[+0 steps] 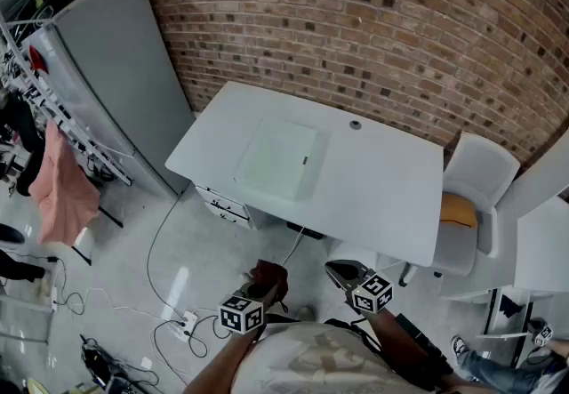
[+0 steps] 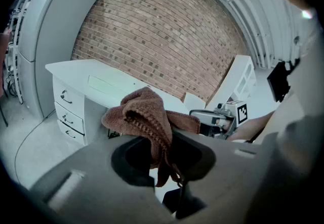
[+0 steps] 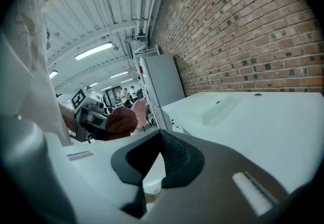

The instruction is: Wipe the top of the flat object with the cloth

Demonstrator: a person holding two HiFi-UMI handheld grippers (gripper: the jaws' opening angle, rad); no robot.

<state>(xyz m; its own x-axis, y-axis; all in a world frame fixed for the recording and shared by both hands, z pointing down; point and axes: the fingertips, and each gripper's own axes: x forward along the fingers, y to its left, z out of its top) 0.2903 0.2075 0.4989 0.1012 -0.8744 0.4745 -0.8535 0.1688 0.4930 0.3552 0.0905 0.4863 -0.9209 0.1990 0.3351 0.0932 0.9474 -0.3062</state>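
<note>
Grippers first, two of them, both held low and close to the wearer's torso [image 1: 311, 364], short of the white rectangular surface [image 1: 382, 192], tipped a little below level and aimed toward it. My left gripper [image 2: 161, 153] has its fingers clamped on the one crumpled brown terry cloth [image 2: 146, 115], which bunches up above the fingers and hangs down between them. My right gripper [image 3: 161, 153] sits near it, fingers closed together with nothing between them. Further out, the surface carries one stack of drawers [image 2: 68, 112] under its left end. On its left half lies the one flat object, a pale green-white rectangular slab [image 1: 280, 159], well apart from the cloth. One white chair [image 1: 476, 174] with an orange cushion [image 1: 458, 210] stands at the surface's right end, and one tall grey cabinet [image 1: 111, 72] stands to its left. A red brick wall [image 1: 373, 10] runs behind.
</note>
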